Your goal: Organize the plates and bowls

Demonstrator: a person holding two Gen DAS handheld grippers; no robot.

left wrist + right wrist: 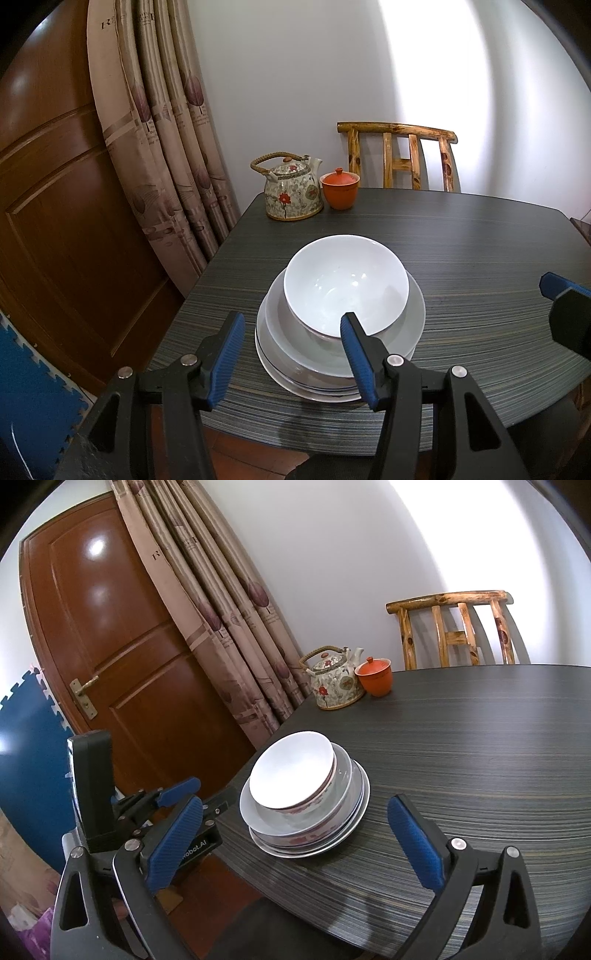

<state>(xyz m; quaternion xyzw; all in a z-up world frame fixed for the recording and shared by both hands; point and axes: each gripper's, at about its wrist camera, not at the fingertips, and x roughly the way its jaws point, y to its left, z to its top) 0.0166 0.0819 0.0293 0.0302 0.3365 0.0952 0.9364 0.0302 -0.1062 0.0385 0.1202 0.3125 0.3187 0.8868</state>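
A white bowl (345, 280) sits on top of a stack of white plates (295, 354) near the table's left front corner. The same bowl (291, 771) and plates (332, 834) show in the right wrist view, with red floral print on their outsides. My left gripper (291, 336) is open and empty, just in front of the stack, its right finger overlapping the bowl's near rim in view. My right gripper (295, 834) is open and empty, to the right of the stack; its finger shows at the right edge of the left wrist view (557, 286).
A dark striped table (480, 258) carries a floral teapot (291, 192) and an orange lidded cup (340, 188) at its far left corner. A wooden chair (402, 155) stands behind the table. A curtain (166, 129) and brown door (55, 203) are on the left.
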